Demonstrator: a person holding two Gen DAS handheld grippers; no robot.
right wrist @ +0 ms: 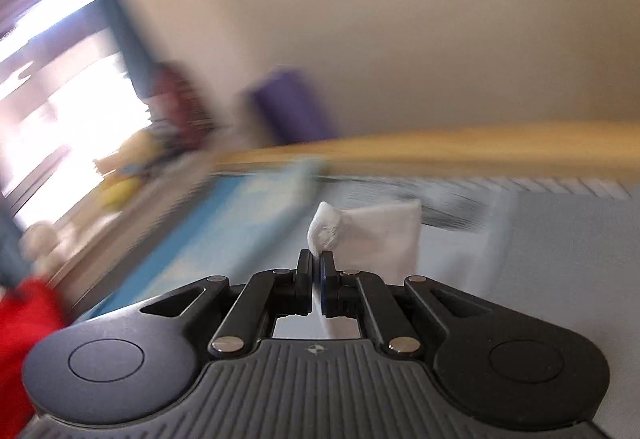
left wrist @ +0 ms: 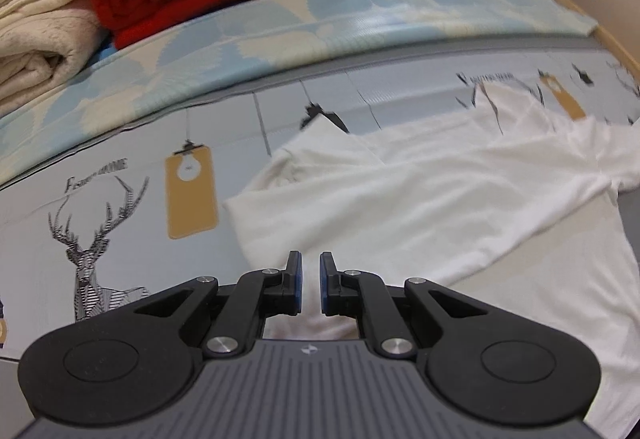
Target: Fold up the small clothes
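On the deer-print bedsheet (left wrist: 120,223) a white T-shirt (left wrist: 440,199) lies spread; the left gripper (left wrist: 311,271) hovers over it slightly parted, empty, while the right gripper (right wrist: 316,263) pinches a white fabric corner (right wrist: 372,235).

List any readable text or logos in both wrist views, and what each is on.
Script line above the deer on the printed bedsheet: opens with "F", the rest too blurred to read.
Second script line on the sheet beyond the white T-shirt: unreadable.
Small round emblem on the left gripper body: no letters.
Right wrist view: no text; right gripper pinches white cloth.
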